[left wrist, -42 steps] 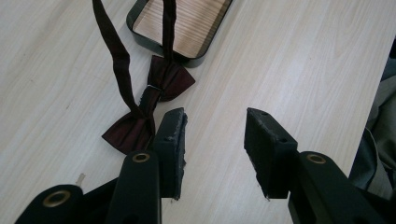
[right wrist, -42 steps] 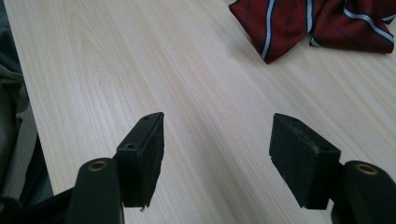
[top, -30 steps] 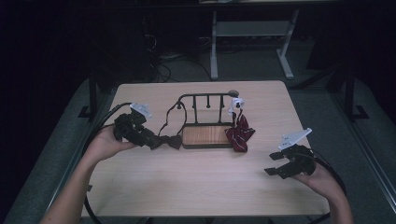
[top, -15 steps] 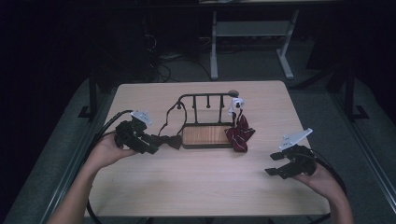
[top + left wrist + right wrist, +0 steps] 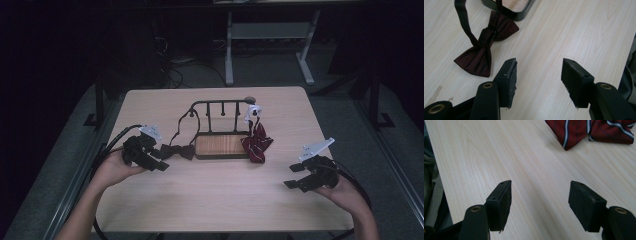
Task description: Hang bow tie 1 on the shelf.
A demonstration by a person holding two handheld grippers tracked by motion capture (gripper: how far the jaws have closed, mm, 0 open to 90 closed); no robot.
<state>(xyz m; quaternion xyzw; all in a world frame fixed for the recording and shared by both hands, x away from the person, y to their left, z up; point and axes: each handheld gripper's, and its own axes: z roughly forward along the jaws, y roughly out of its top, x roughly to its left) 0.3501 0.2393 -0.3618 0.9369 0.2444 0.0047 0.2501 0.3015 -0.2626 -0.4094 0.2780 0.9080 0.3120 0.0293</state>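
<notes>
Left gripper (image 5: 539,83): fingers (image 5: 509,80) released, gap wide, nothing between them, low over the pale wood surface (image 5: 225,190). Dark maroon bow tie (image 5: 486,47) lies flat just ahead and left of them, its strap running to the black rack (image 5: 220,127). Right gripper (image 5: 546,203): fingers released, empty. Red striped tie (image 5: 579,130) lies well ahead of them, heaped at the rack's right end.

high: above, fwd-down | gripper cams: close (shared table (image 5: 215,190))
</notes>
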